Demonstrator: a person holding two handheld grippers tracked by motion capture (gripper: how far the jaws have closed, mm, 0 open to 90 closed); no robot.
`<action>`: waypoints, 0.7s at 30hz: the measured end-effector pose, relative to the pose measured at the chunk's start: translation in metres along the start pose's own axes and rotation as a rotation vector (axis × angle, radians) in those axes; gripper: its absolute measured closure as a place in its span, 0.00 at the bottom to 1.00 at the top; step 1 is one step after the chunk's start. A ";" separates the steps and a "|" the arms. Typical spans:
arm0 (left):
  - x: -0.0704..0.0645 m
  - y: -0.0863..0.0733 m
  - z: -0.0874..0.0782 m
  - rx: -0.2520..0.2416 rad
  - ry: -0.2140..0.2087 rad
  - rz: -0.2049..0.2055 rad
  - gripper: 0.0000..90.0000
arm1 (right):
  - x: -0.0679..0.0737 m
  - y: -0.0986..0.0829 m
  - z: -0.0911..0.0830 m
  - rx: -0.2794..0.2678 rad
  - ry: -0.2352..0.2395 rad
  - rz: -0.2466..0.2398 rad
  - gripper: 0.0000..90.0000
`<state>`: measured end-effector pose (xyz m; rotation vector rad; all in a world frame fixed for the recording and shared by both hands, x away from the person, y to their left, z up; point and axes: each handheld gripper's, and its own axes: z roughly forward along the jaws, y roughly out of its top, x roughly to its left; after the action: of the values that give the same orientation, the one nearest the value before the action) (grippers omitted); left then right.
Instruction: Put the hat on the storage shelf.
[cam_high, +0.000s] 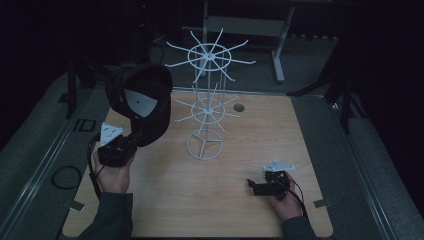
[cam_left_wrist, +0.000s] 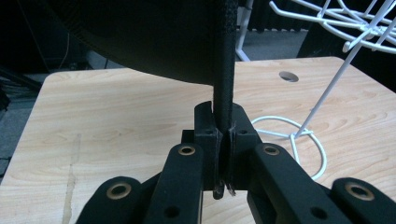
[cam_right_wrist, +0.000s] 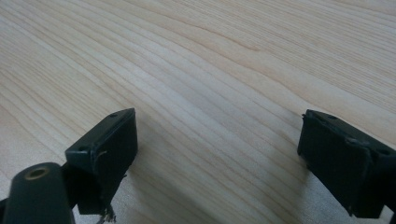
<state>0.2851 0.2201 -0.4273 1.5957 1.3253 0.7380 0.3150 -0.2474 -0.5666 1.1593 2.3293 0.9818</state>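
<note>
Your left claw (cam_high: 131, 141) was closed on the rim of a black cap (cam_high: 142, 102), and you held the cap up above the left part of the bench (cam_high: 240, 150). In the left gripper view the jaws pinched the rim (cam_left_wrist: 223, 84) tightly from both sides. The cap was just beside the white wire rack (cam_high: 207, 100), which stood in the middle of the bench, but I cannot tell if they touched. Your right claw (cam_high: 256, 186) was wide open and held nothing; it rested low over the bench near the right front corner, well apart from the rack.
</note>
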 end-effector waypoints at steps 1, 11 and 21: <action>0.000 0.001 0.000 -0.003 0.002 0.001 0.96 | 0.000 0.000 0.000 0.001 0.000 -0.002 0.13; 0.000 0.010 -0.005 -0.020 0.017 0.021 0.96 | 0.000 0.000 0.000 0.000 -0.001 -0.001 0.13; 0.000 0.019 -0.008 -0.043 0.036 0.036 0.96 | 0.000 0.000 0.000 0.001 0.000 -0.002 0.13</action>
<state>0.2860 0.2217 -0.4064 1.5826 1.3005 0.8156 0.3150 -0.2475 -0.5665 1.1573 2.3308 0.9798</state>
